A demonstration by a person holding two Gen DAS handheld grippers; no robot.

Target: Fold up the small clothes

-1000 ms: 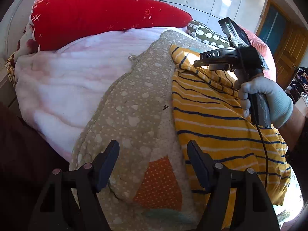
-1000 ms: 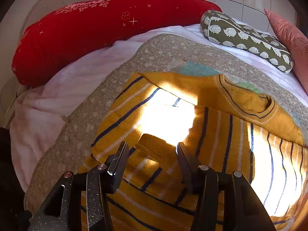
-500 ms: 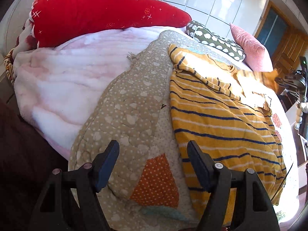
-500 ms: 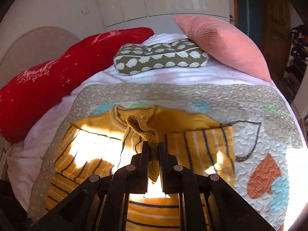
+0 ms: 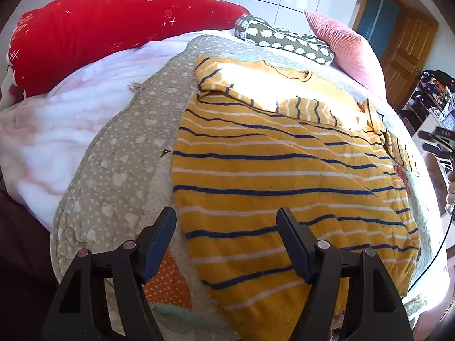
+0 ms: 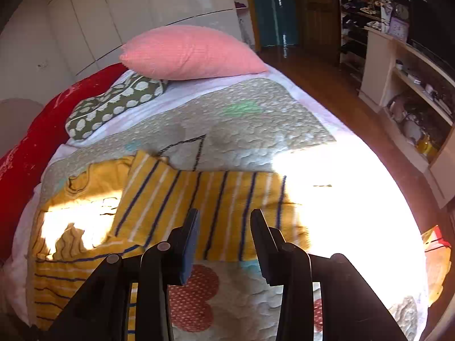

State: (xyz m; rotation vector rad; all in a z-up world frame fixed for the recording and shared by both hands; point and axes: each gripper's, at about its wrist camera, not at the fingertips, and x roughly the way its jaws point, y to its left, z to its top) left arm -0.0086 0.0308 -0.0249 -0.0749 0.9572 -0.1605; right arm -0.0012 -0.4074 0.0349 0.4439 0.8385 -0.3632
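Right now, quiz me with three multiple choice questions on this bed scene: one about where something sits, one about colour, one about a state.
1. The pink pillow lies:
A. at the head of the bed, beside the green spotted cushion
B. on the floor
C. on the sweater

2. The sweater is:
A. red with white dots
B. yellow with blue and white stripes
C. plain green

3. The right gripper is:
A. shut on a sleeve
B. open, holding nothing
C. shut on the pillow

Answers: 1 A, pillow touches the cushion; 2 B, stripes show clearly; 3 B, fingers apart with nothing between.

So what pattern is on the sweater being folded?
The sweater is mustard yellow with thin navy and white stripes, clearest in the left wrist view.
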